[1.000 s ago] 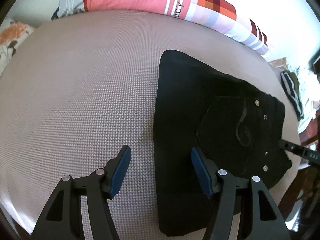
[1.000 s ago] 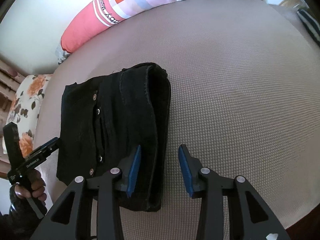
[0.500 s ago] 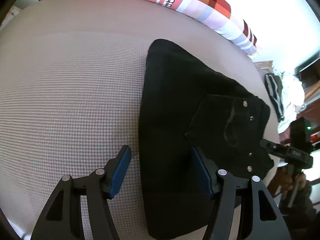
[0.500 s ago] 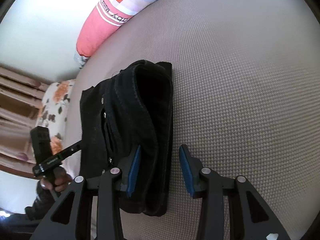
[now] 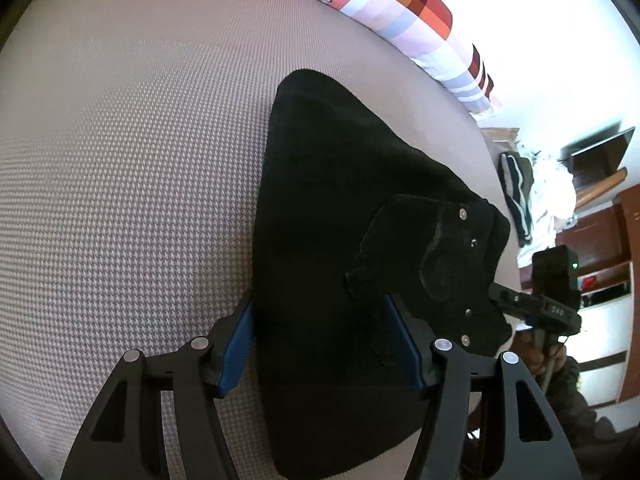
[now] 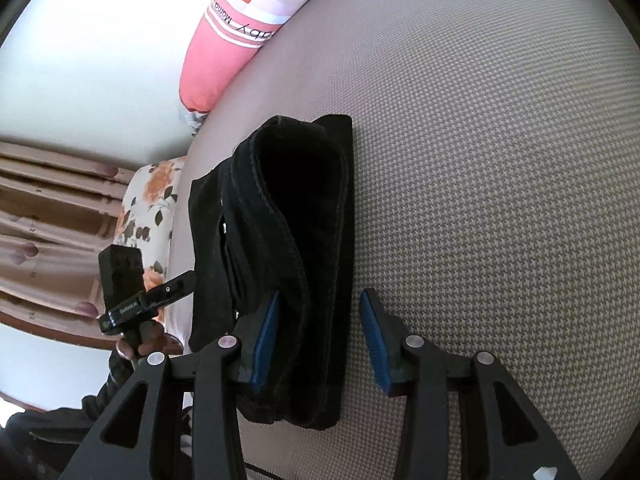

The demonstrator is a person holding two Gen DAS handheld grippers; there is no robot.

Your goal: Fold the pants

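The black pants lie folded into a thick bundle on the beige woven mattress, their long axis running from the near edge toward the far bolster. In the left wrist view the dark cloth swallows most detail: only a back pocket flap and a row of small metal rivets stand out on the right half, and the near end of the bundle is cut off behind the gripper arms. The left gripper has its jaws spread wide over the near part of the pants, the left blue pad at the bundle's left edge and the right pad over the pocket; whether either pad actually touches cloth is hard to tell. At the right rim the other handheld tool shows, gripped by a hand, with lettering on its side too small to read.

In the right wrist view the person's left hand holds its tool at the left, near a floral pillow; the label on it is blurred. The right gripper stands parted, its left pad over the rolled fold of the pants, its right pad over bare mattress just beside the right edge. The striped pink bolster at the far side reads "baby" and part of "Mama".
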